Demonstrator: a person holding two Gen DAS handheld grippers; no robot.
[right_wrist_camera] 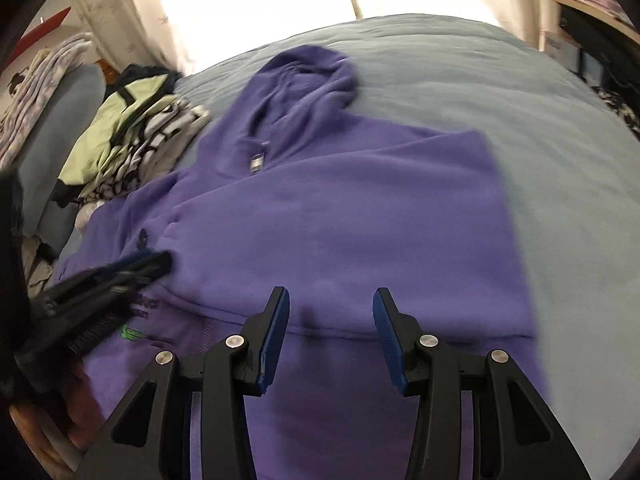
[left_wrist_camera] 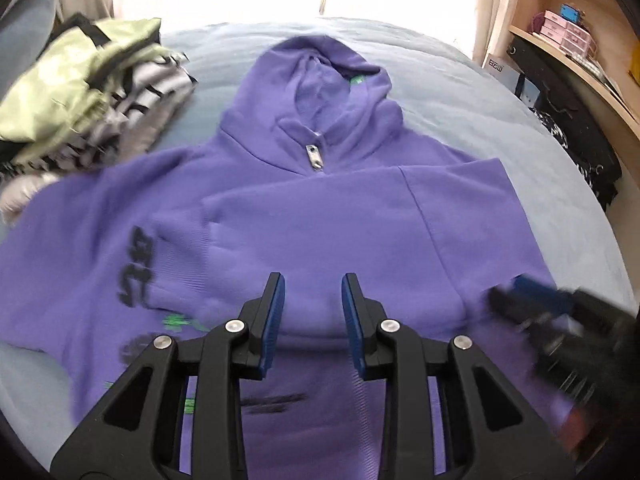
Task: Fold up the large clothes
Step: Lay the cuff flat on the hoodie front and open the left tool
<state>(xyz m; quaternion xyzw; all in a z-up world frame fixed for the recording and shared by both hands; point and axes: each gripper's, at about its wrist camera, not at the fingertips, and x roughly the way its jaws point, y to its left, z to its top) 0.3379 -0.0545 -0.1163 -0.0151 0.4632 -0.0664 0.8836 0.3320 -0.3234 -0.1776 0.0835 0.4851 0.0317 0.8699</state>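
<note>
A purple zip hoodie (left_wrist_camera: pixel 320 216) lies face up on the bed, hood at the far end; it also shows in the right wrist view (right_wrist_camera: pixel 340 216). Its right sleeve is folded across the chest, with the ribbed cuff (left_wrist_camera: pixel 180 256) at the left. My left gripper (left_wrist_camera: pixel 313 300) is open and empty, just above the folded sleeve near the hoodie's middle. My right gripper (right_wrist_camera: pixel 331 312) is open and empty above the sleeve's lower edge. Each gripper shows blurred in the other's view: the right one (left_wrist_camera: pixel 532 300) and the left one (right_wrist_camera: pixel 120 272).
The pale blue bedspread (left_wrist_camera: pixel 500 120) runs around the hoodie. A pile of folded clothes (left_wrist_camera: pixel 88 92), green on top, sits at the far left. A wooden shelf (left_wrist_camera: pixel 580 40) with boxes and dark clothing stands to the right of the bed. A bright window is behind.
</note>
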